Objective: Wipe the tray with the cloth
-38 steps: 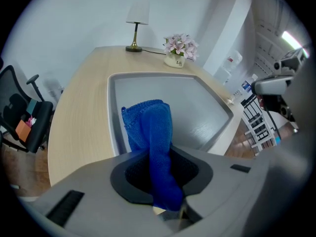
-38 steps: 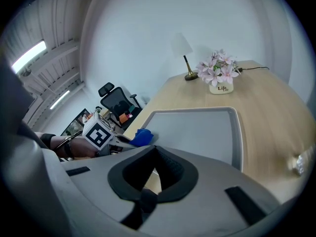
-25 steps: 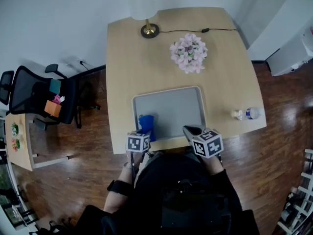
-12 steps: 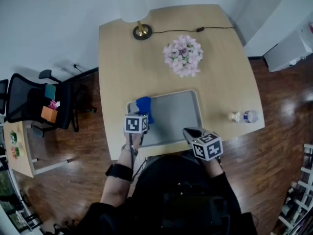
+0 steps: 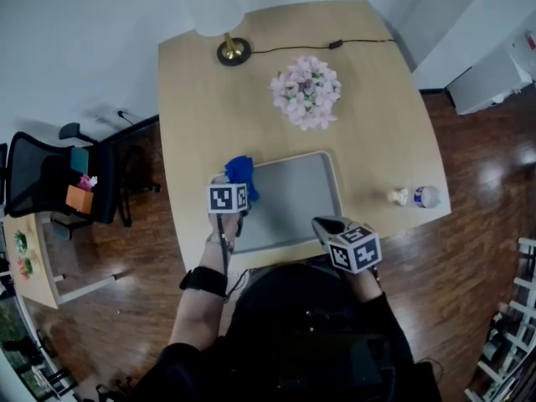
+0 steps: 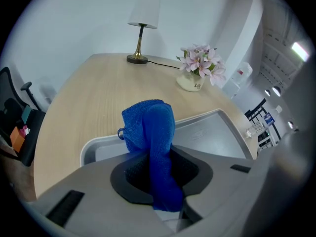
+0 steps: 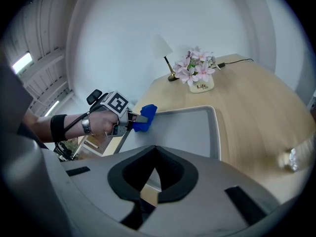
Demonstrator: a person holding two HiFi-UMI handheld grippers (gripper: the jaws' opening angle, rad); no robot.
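L tongs (image 7: 139, 119) clamped on blue cloth (image 6: 150, 132); R tongs (image 5: 323, 223) shut, empty, by near edge of tray (image 5: 293, 195). To wipe well: press wad flat, overlapping strokes twd R rim, R tongs cd pin tray. Cloth bunched ahead of L jaws, at tray's far-left corner.

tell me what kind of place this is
Most likely an office or workroom: a light wooden desk with a table lamp and a pot of pink flowers, a black swivel office chair beside it, and a dark wood floor.
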